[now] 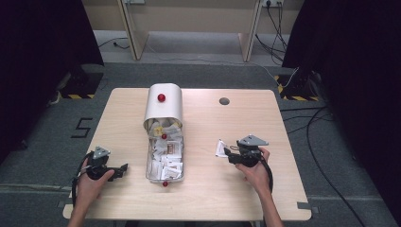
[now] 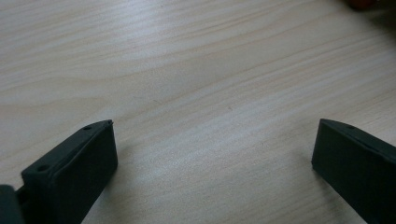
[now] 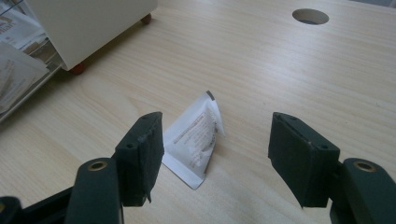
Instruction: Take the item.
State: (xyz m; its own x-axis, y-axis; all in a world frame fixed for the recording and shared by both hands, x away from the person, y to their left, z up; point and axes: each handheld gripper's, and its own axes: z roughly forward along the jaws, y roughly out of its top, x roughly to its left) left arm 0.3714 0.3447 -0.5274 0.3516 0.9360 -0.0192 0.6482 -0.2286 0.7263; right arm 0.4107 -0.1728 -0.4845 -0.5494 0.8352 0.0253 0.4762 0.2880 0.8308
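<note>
Left claw (image 1: pixel 124 168): black body, with a grey three-cornered plate sitting on top and a black cable looping back along the wrist.
Right claw (image 1: pixel 226 151): black body, a larger grey three-cornered plate showing small holes, and a black cable trailing beside the forearm.
Jaws, left gripper view: two matte black wedge-shaped blocks, the left one showing two small screw holes along its top edge.
Jaws, right gripper view: two black rectangular blocks with flat inner pads, each sitting on a dark arm with a brass-coloured pivot ring.
Left hand (image 1: pixel 90 182): bare, no glove showing.
Right hand (image 1: pixel 255 170): bare, no sleeve showing on the forearm.
</note>
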